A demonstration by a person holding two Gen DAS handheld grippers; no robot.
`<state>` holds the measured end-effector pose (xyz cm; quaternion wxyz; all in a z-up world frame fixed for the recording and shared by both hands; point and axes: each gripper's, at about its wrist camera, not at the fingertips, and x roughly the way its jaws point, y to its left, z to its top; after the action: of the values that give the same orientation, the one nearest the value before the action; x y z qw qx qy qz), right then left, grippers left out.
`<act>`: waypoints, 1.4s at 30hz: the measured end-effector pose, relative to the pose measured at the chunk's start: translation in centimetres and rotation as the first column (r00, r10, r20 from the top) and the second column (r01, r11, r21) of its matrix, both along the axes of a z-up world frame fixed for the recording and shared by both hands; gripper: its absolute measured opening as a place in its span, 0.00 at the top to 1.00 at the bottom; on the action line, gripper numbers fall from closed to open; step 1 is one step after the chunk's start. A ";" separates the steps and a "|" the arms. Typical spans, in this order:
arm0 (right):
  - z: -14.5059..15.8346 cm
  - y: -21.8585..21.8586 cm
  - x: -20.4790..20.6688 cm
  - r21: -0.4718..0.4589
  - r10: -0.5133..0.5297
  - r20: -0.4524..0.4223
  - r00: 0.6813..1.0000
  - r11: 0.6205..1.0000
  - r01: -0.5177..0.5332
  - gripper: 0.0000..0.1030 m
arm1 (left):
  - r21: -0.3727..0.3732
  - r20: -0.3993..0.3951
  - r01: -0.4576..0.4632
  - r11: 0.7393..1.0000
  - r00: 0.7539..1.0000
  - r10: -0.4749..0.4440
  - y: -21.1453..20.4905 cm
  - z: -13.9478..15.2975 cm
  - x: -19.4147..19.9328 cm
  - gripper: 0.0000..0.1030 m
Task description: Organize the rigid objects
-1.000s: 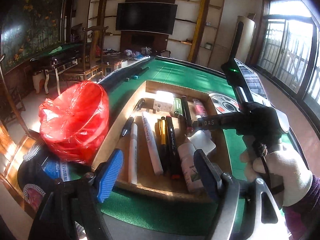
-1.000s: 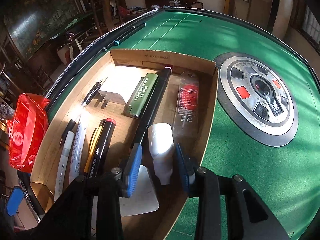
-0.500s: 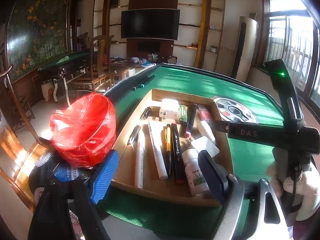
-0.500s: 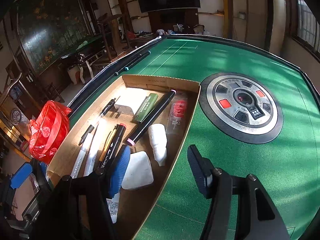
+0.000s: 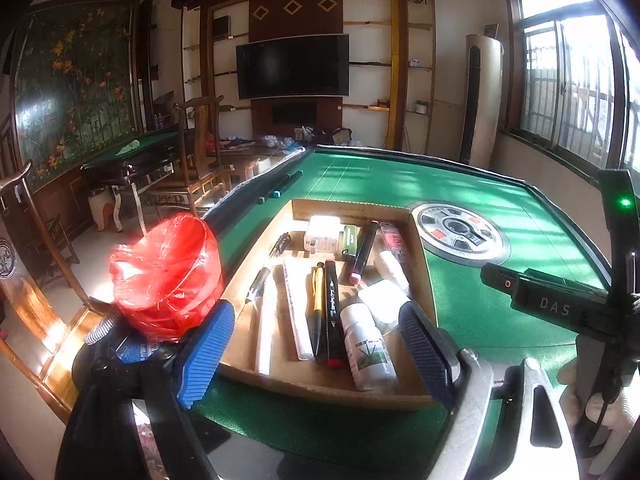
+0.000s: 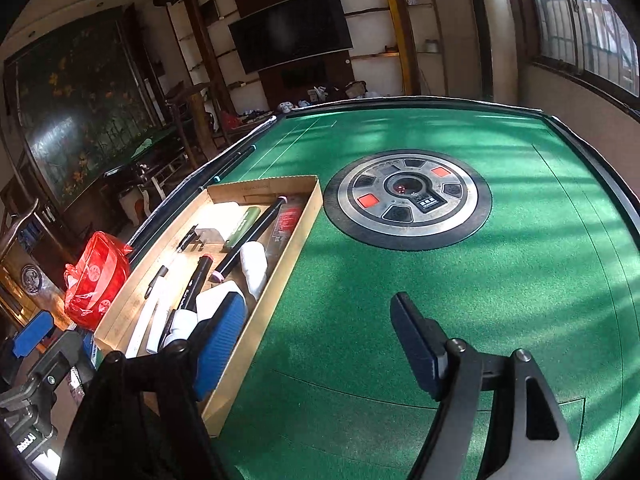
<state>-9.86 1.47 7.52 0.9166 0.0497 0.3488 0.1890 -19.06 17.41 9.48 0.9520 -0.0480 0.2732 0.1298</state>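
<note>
Fingers wide on both: left gripper (image 5: pixel 316 352) empty, hovering at near end of cardboard tray (image 5: pixel 320 386); right gripper (image 6: pixel 320 340) empty, blue pad (image 6: pixel 218 340) over tray's near right corner, other finger over green counter (image 6: pixel 440 280). Tray holds everything: white bottle (image 5: pixel 368 346) at near end, black marker (image 5: pixel 333 312), gold pen (image 5: pixel 316 312), white pen (image 5: pixel 296 312). Long axes run along tray length, marker's red cap nearest. Likely light, stiff, slick; pinch mid-barrel, bottle across body.

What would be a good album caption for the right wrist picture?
Open right gripper above the green table, beside a cardboard box holding pens and small bottles.
</note>
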 end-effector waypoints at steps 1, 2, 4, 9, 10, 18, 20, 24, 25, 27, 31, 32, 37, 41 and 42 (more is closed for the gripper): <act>-0.1 -0.5 -0.3 0.009 -0.014 0.008 1.000 1.000 0.014 0.27 | 0.010 0.029 -0.010 1.000 1.000 0.010 -0.2 0.4 -0.5 0.15; -0.1 -1.1 -0.6 0.014 -0.031 0.016 0.999 0.999 0.031 0.27 | 0.026 0.067 -0.022 0.999 0.998 0.021 -0.3 1.0 -1.1 0.15; -0.1 -2.2 -1.2 0.015 -0.062 0.022 0.998 0.998 0.062 0.27 | 0.066 0.165 -0.055 0.996 0.985 0.044 -0.8 2.3 -2.6 0.05; 0.8 -6.0 -3.6 0.000 -0.136 0.056 0.989 0.991 0.136 0.24 | 0.106 0.406 -0.039 0.994 0.914 -0.007 -2.7 5.5 -5.6 0.01; 1.0 -7.0 -4.2 -0.010 -0.160 0.075 0.984 0.987 0.161 0.22 | 0.110 0.412 -0.025 0.994 0.911 -0.022 -3.3 6.0 -5.4 0.01; 0.4 -13.1 -6.2 -0.045 -0.331 0.107 0.937 0.940 0.337 0.15 | 0.045 0.372 0.237 0.970 0.897 -0.236 -7.8 7.6 -4.3 0.01; 0.4 -13.2 -6.0 -0.045 -0.346 0.111 0.932 0.935 0.352 0.15 | 0.067 0.372 0.223 0.972 0.899 -0.232 -8.2 7.6 -4.7 0.01; 0.9 -11.3 -6.3 -0.067 -0.313 0.157 0.937 0.943 0.326 0.15 | 0.033 0.355 0.186 0.982 0.916 -0.185 -7.0 7.5 -4.8 0.01; 1.0 -10.7 -6.4 -0.076 -0.304 0.175 0.936 0.944 0.321 0.14 | 0.006 0.327 0.185 0.983 0.928 -0.177 -6.5 7.4 -4.1 0.01; 1.3 -9.3 -6.8 -0.101 -0.288 0.219 0.932 0.944 0.315 0.07 | -0.050 0.272 0.156 0.986 0.952 -0.137 -5.3 6.7 -3.1 0.01; 1.7 -6.2 -7.9 -0.235 -0.241 0.337 0.910 0.915 0.329 0.06 | -0.018 0.217 0.020 1.000 0.976 -0.016 -4.0 5.2 -2.0 0.01; 1.8 -5.6 -8.2 -0.266 -0.231 0.371 0.899 0.902 0.341 0.06 | -0.027 0.205 0.007 1.000 0.979 -0.001 -3.6 4.8 -1.7 0.01; 3.0 -4.2 -10.5 -0.253 -0.205 0.520 0.829 0.890 0.379 0.00 | -0.032 0.167 -0.033 0.999 0.985 0.037 -2.4 4.1 -1.1 0.01; 2.6 -3.2 -10.0 -0.292 -0.169 0.483 0.859 0.894 0.340 0.00 | -0.058 0.134 -0.034 0.998 0.990 0.042 -1.2 3.4 -0.9 0.01; 2.4 -3.1 -10.0 -0.294 -0.167 0.479 0.862 0.894 0.337 0.00 | -0.068 0.119 -0.030 0.997 0.992 0.038 -0.9 3.2 -0.8 0.01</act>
<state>-19.88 -1.64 9.92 0.9811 -0.1213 0.1511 0.0029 -19.86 16.49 12.73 0.9622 -0.0920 0.2184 0.1340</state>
